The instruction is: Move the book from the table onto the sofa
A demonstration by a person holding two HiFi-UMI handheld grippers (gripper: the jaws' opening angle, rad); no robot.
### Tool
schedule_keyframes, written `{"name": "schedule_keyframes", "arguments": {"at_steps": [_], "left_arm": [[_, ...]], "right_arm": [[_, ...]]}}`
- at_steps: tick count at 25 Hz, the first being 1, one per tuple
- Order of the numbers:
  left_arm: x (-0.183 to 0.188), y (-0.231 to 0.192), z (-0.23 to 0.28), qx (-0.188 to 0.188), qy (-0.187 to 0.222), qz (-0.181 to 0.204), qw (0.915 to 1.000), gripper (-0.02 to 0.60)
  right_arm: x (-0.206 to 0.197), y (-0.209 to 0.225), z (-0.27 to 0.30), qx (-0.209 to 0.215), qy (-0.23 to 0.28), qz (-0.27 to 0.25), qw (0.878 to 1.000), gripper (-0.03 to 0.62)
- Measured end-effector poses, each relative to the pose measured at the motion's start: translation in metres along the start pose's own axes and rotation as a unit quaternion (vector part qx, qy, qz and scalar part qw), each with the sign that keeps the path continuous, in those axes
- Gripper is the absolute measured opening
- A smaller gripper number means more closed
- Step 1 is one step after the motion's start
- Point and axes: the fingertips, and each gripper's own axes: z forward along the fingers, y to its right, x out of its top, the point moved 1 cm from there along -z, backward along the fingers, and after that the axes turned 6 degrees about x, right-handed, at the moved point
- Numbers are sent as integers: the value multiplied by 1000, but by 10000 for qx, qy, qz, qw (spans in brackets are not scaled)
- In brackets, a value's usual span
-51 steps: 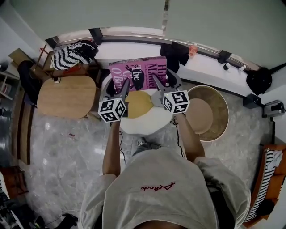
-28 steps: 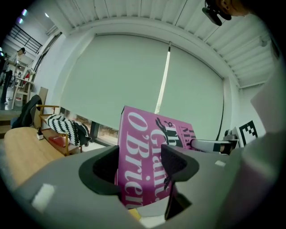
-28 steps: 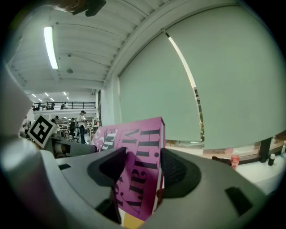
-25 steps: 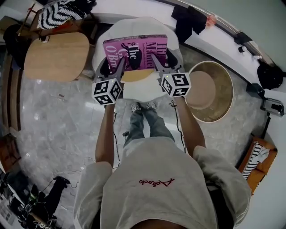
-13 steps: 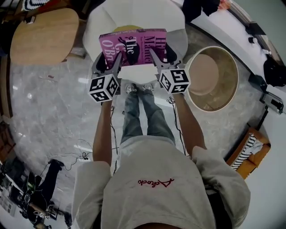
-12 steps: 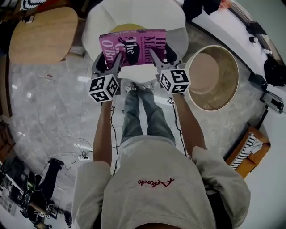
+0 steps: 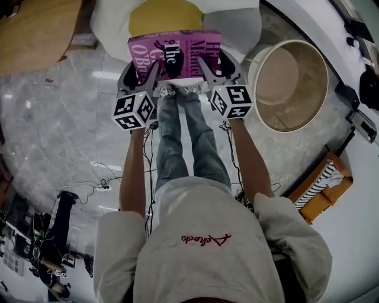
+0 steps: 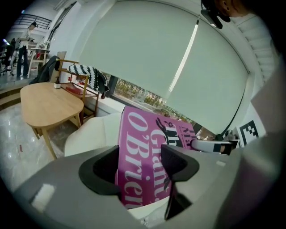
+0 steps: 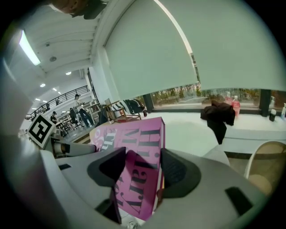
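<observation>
Now left gripper (image 7: pixel 147 74), right gripper (image 7: pixel 216 70): fingers (image 8: pixel 178 163) clamp book (image 7: pixel 174 52) edges.

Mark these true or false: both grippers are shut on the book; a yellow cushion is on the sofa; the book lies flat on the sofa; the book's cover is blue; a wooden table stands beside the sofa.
1. The left gripper and right gripper are both shut on the book. True.
2. A yellow cushion lies on the sofa. True.
3. The book lies flat on the sofa. False: it is held up in the two grippers, tilted, not set down.
4. The book's cover is blue. False: it is pink.
5. A wooden table stands beside the sofa. True.
</observation>
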Motion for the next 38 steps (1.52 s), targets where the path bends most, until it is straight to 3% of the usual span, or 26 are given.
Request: {"name": "schedule_keyframes", "arguments": {"at_steps": [5,17,38], "left_arm": [[-40,-12,26,9,-297,-136,9995,293],[-104,-40,71,-19,-505,-360,9981,293],[-198,-131,232,259,-858,-692,9936,293]], "right_arm": [[-41,16,17,-19,-309,148,9994,252],[-106,39,55,-81,-604,187,9980,253],[-223,123,213,60,-1031,349,9940,253]]}}
